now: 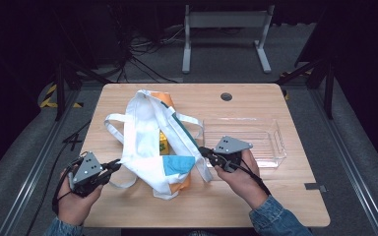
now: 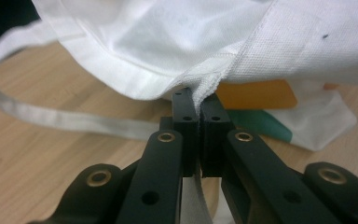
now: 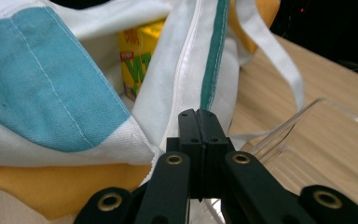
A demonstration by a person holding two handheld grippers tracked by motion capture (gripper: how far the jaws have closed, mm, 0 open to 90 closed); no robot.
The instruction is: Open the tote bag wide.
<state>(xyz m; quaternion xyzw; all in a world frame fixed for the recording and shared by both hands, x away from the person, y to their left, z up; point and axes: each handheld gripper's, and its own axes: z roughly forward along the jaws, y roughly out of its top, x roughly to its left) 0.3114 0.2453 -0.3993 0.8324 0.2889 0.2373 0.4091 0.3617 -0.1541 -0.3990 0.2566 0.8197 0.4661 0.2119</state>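
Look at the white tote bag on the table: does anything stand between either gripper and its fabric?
Nothing visible does. The left gripper is shut on the tote bag at its rim seam, and the right gripper is shut on the fabric at the opposite edge. The yellow carton sits inside the bag.

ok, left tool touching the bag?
Touching. The left gripper view shows the left tool shut on the white bag hem, fabric pinched between its pads.
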